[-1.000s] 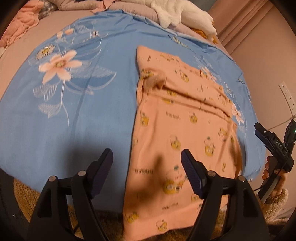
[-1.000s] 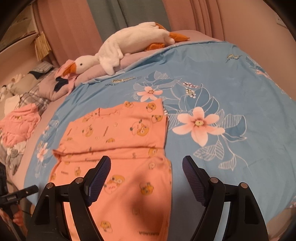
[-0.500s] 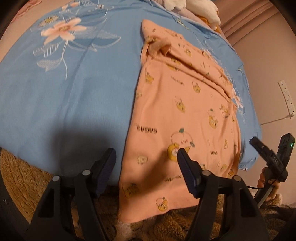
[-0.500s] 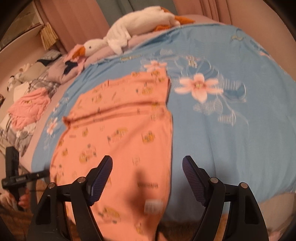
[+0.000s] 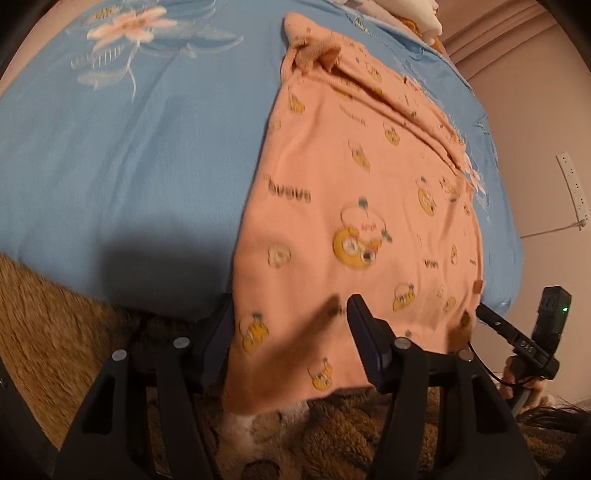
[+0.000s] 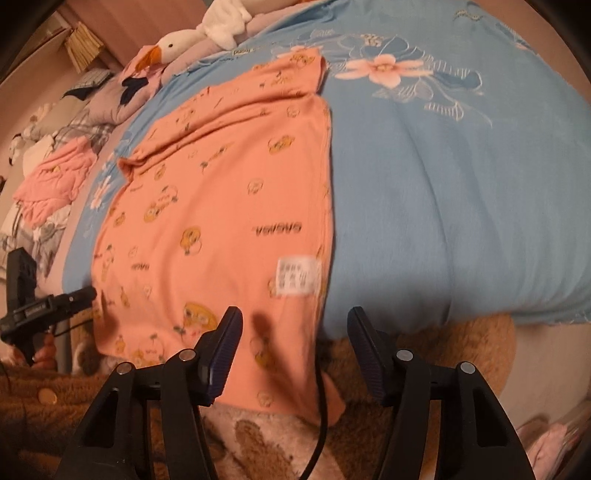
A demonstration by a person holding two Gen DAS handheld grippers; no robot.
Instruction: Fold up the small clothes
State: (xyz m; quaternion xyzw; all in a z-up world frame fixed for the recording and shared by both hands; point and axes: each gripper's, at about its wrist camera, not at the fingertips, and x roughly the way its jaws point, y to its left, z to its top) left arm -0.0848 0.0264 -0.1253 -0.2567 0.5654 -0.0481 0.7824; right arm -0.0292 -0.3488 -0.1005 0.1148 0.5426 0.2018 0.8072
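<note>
Left wrist view, left to right: blue floral bedsheet [image 5: 129,155], smooth woven cotton with a pink flower print at 11 o'clock; orange garment [image 5: 354,206], soft knit printed with yellow cartoon ducks and mirrored lettering, spread flat on the bed, hem draped over the mattress edge at 6 o'clock. Left tool [image 5: 290,332] with fingers spread apart, straddling the hem's left corner, clamping nothing. Brown fuzzy fleece [image 5: 48,332] below.

Right wrist view: crumpled pink clothing [image 6: 55,177] at 9 o'clock; white plush goose [image 6: 207,29] at 11 o'clock; rectangular white care label [image 6: 298,277], print illegible; lettering resembling "GAGAGA", upside down. Right tool [image 6: 293,339] likewise spread apart, empty, over the hem's right corner.
</note>
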